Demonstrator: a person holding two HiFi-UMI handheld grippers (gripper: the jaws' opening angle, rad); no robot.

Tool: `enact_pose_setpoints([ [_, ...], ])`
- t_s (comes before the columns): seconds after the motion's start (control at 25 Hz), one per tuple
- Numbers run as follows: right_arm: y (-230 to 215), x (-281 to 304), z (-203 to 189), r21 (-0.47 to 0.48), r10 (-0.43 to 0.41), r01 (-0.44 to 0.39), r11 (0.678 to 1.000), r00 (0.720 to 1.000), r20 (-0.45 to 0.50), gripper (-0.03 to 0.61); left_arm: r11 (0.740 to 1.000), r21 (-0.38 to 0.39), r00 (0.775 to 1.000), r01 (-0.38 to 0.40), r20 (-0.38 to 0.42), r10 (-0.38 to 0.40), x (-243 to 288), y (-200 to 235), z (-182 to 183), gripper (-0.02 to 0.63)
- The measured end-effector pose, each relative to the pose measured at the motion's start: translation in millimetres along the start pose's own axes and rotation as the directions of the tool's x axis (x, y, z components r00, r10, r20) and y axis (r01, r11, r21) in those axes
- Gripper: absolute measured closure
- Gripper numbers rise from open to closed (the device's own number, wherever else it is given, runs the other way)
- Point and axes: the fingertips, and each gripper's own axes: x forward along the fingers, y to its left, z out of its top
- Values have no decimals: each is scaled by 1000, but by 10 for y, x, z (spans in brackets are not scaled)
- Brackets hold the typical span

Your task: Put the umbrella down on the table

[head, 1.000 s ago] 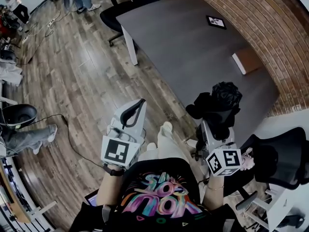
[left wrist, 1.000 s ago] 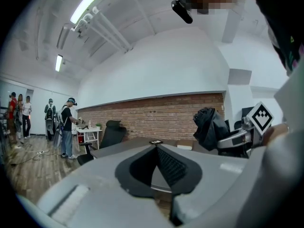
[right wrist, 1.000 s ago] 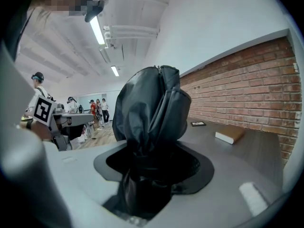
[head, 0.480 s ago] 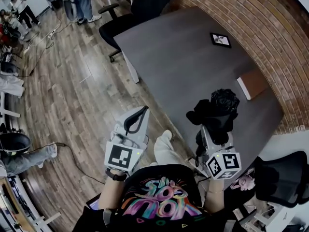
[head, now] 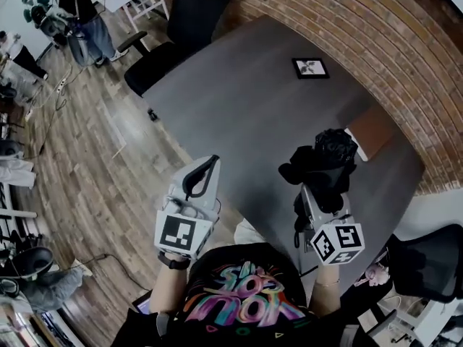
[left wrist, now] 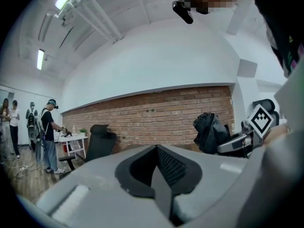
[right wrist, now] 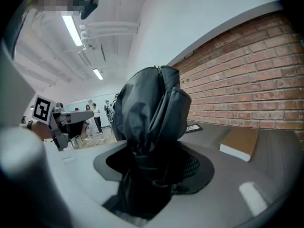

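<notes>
A folded black umbrella (head: 327,159) stands upright in my right gripper (head: 321,188), which is shut on its lower part above the near side of the grey table (head: 246,107). In the right gripper view the umbrella (right wrist: 151,118) fills the middle, with the jaws of the right gripper (right wrist: 152,172) pressed around it. My left gripper (head: 201,176) is shut with nothing in it, level with the table's near-left edge. In the left gripper view the left gripper (left wrist: 159,177) has its pads together, and the umbrella (left wrist: 209,133) shows at the right.
A small framed picture (head: 309,67) lies far on the table. A brown book (head: 370,130) rests near the brick wall (head: 376,35). A black chair (head: 155,71) stands at the table's far-left side, another chair (head: 427,259) at lower right. People (head: 79,13) stand on the wood floor far left.
The table has come closer and now lies under and ahead of both grippers. The left gripper, earlier over the floor, is at the table's edge. The umbrella stays held.
</notes>
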Motion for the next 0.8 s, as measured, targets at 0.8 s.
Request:
enact_pose_setpoints([
  [0.8,-586,31,25,107,-292,291,951,956,-10,334,931,39,932,362,-29,-361,1345,-314,130,612],
])
